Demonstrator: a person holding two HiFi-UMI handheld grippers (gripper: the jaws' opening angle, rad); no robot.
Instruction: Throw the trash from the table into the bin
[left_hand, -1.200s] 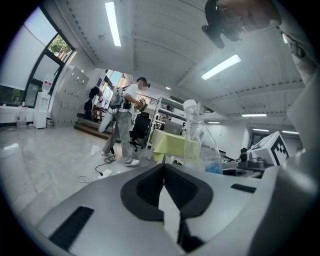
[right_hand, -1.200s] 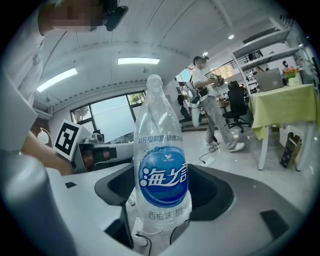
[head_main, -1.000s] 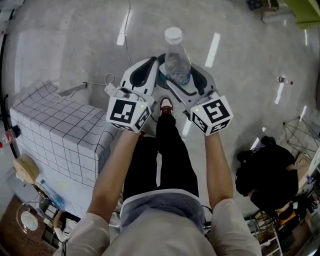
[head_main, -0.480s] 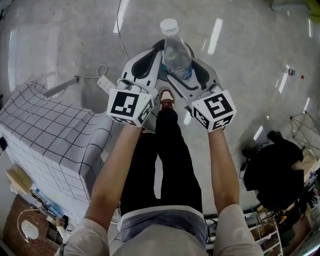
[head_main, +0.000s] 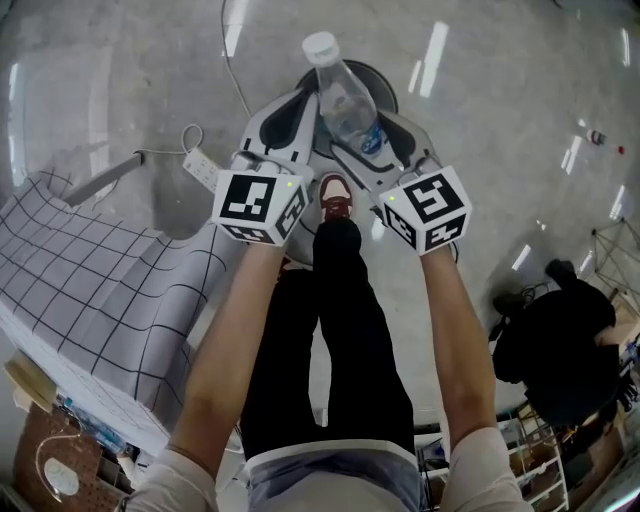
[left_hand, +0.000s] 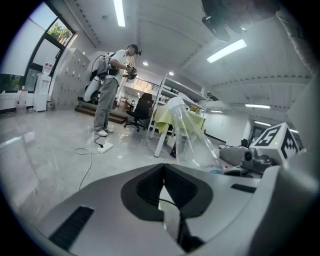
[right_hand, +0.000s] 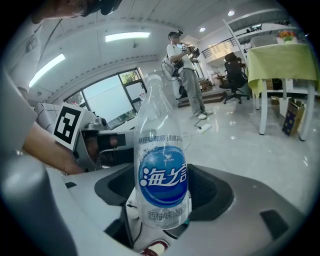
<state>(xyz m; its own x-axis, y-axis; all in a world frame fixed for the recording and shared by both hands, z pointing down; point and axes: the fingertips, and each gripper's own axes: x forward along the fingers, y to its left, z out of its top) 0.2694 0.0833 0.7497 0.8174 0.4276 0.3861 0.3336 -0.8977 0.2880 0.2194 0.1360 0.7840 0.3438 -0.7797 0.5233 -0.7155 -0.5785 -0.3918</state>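
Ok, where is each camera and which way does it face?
Head view: on the head, aimed steeply down at the grey floor; shows forearms, legs, left tongs, right tongs.
Left gripper view: on the left tongs, along their shut jaws across the room; right tongs at right.
Right gripper view: on the right tongs, facing the clear blue-labelled plastic bottle they clamp; a hand at left.
Shared: all three show the bottle.

Open floor (head_main: 520, 120) ahead and right; the checked table (head_main: 90, 290) blocks the left side.
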